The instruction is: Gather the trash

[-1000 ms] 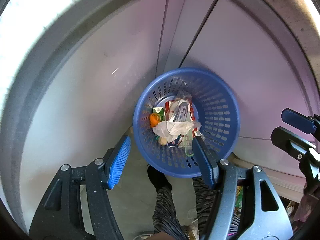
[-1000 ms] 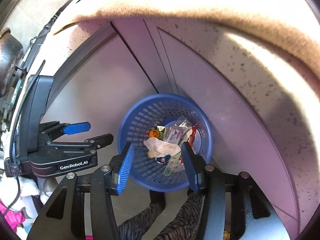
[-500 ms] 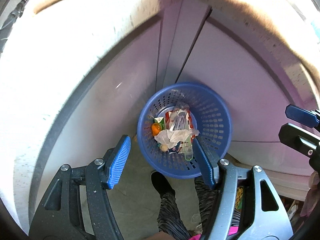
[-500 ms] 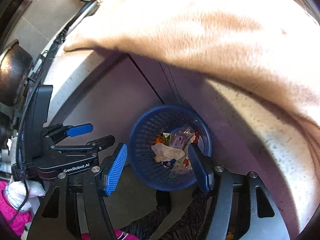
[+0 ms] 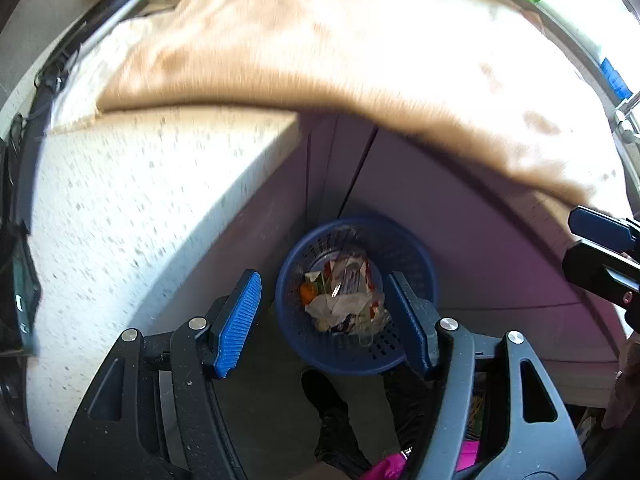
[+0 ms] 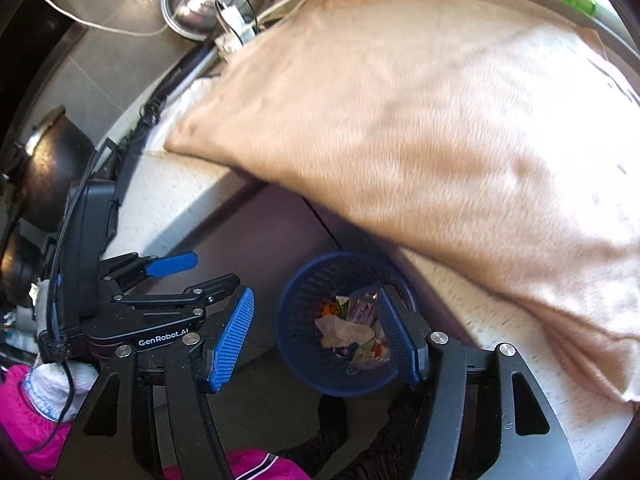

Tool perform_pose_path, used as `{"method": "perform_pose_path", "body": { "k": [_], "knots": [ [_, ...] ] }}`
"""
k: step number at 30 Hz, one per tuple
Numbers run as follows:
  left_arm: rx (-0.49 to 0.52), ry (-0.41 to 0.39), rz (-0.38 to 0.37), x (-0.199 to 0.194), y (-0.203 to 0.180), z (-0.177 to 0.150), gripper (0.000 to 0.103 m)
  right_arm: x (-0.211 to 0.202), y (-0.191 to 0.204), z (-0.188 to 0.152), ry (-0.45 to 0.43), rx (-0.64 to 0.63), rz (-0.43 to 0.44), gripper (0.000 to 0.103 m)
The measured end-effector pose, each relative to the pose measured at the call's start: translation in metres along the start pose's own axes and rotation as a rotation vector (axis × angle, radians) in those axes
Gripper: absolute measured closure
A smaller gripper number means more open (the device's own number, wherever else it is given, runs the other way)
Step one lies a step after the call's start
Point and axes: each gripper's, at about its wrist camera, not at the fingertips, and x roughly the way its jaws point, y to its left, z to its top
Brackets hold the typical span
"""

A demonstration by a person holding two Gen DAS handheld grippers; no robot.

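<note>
A dark pot and a steel lid sit off the worktop's far left corner. The speckled white worktop carries a tan cloth that drapes over its front edge. Below that edge, on the floor against the purple cabinet doors, stands the blue basket holding the trash. The left tool and right tool both gape empty above it.
</note>
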Motion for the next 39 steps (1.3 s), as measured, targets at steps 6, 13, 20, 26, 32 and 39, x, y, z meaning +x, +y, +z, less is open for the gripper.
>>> {"method": "perform_pose_path", "body": {
  "k": [6, 13, 20, 26, 32, 39],
  "knots": [
    [0.014, -0.07, -0.002, -0.03, -0.008, 0.017, 0.037, -0.023, -0.001, 0.014, -0.058, -0.003, 0.0, 0.039],
    [0.014, -0.158, -0.018, -0.066, -0.018, 0.043, 0.036, -0.05, -0.007, 0.031, -0.13, 0.002, -0.004, 0.039],
    [-0.001, -0.253, -0.044, -0.095, -0.024, 0.062, 0.024, -0.076, -0.011, 0.048, -0.204, 0.012, -0.002, 0.039],
    [-0.012, -0.315, -0.047, -0.118, -0.026, 0.075, 0.018, -0.097, -0.016, 0.06, -0.28, 0.01, -0.013, 0.027],
    [-0.014, -0.355, -0.003, -0.137, -0.033, 0.086, 0.008, -0.113, -0.019, 0.07, -0.331, 0.012, -0.015, 0.024],
    [-0.007, -0.388, -0.028, -0.153, -0.041, 0.091, 0.005, -0.123, -0.023, 0.076, -0.362, 0.018, -0.011, 0.023]
  ]
}}
